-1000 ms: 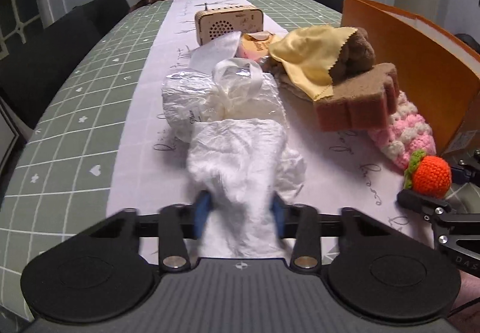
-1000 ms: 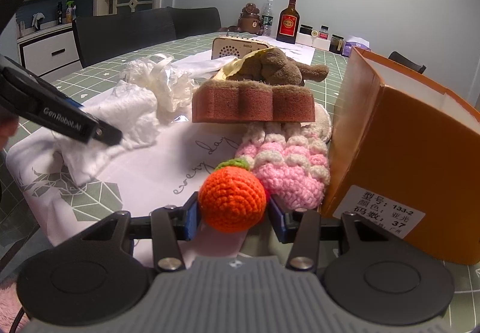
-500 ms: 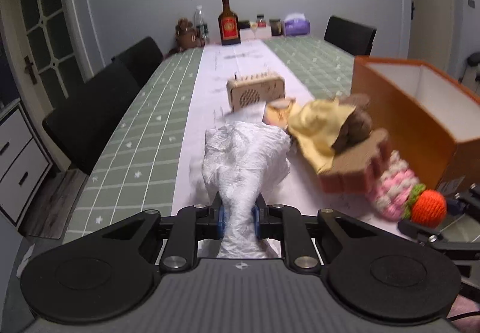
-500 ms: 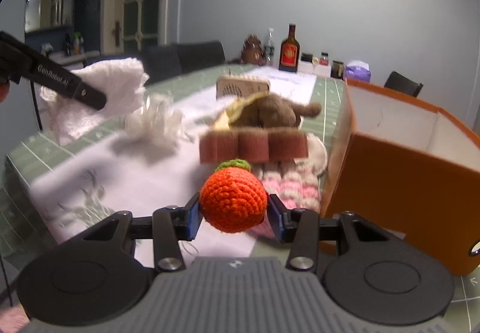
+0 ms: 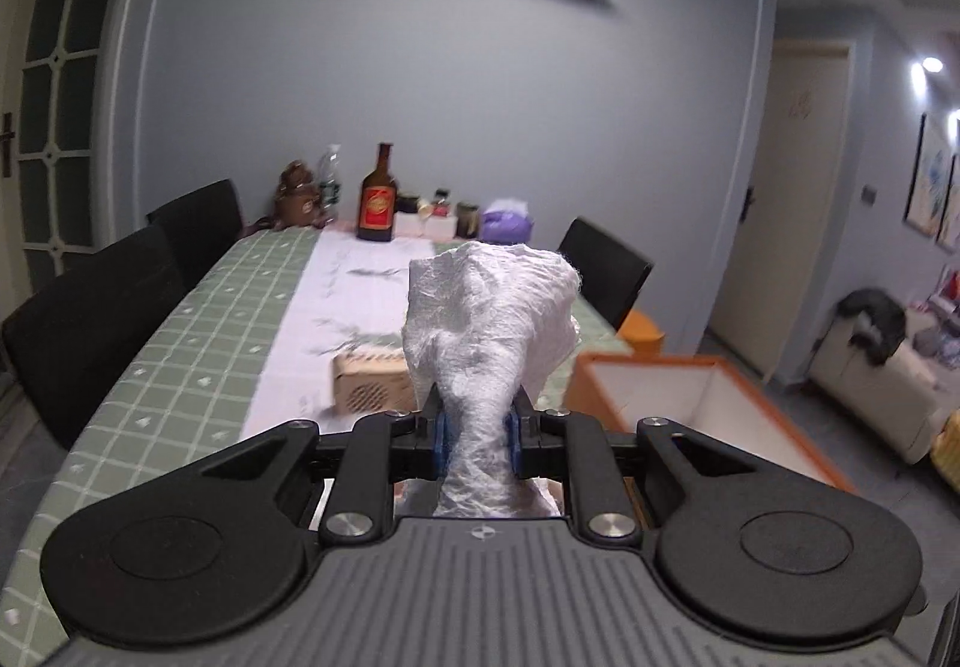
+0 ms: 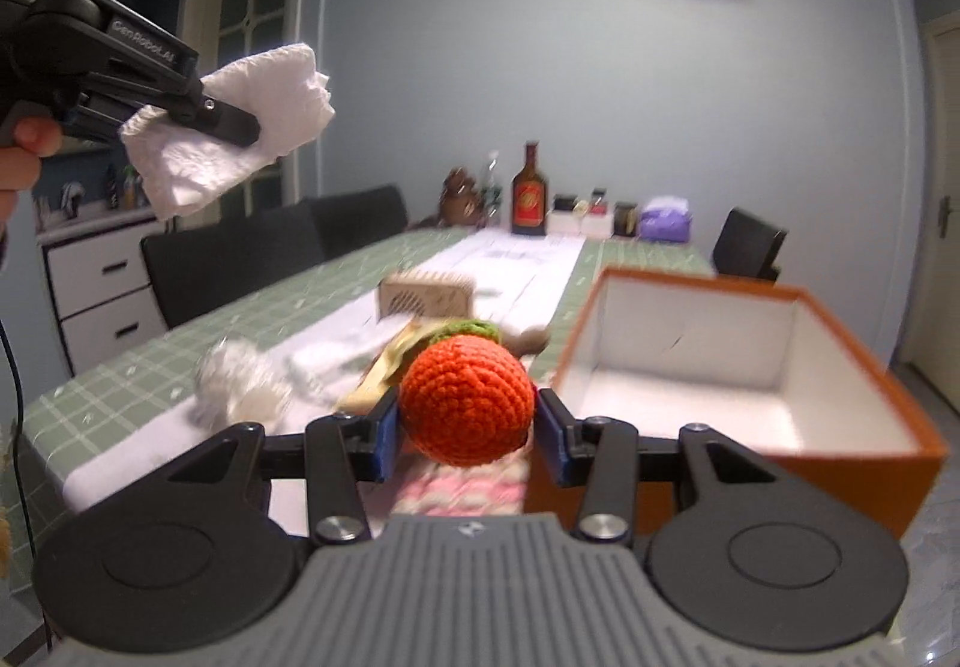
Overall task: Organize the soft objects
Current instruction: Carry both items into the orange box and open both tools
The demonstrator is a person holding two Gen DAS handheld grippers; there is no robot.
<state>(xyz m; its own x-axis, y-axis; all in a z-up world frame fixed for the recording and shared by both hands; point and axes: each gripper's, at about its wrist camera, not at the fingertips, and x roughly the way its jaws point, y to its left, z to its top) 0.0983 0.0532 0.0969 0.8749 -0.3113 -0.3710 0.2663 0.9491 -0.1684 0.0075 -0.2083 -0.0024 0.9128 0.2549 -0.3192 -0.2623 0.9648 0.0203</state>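
My left gripper [image 5: 477,430] is shut on a crumpled white cloth [image 5: 489,325] and holds it high above the table; the cloth also shows in the right wrist view [image 6: 240,138], up at the left. My right gripper [image 6: 468,436] is shut on an orange crocheted ball [image 6: 467,403] with a green top, lifted above the pile. The open orange box [image 6: 840,463] with a white inside stands to the right; it also shows in the left wrist view [image 5: 750,415]. Below lie a pink-and-white crocheted piece [image 6: 462,493], a yellow cloth [image 6: 402,349] and a clear plastic wad [image 6: 240,385].
A small wooden speaker box [image 5: 372,385] stands on the white runner [image 5: 354,277] of the green checked table [image 5: 180,367]. A brown bottle [image 5: 377,205], jars and a purple tissue pack [image 5: 507,220] stand at the far end. Black chairs [image 5: 90,319] line the left side.
Both grippers have risen well above the table with their loads. The white cloth came off the table, and the orange ball now sits above the box's rim level.
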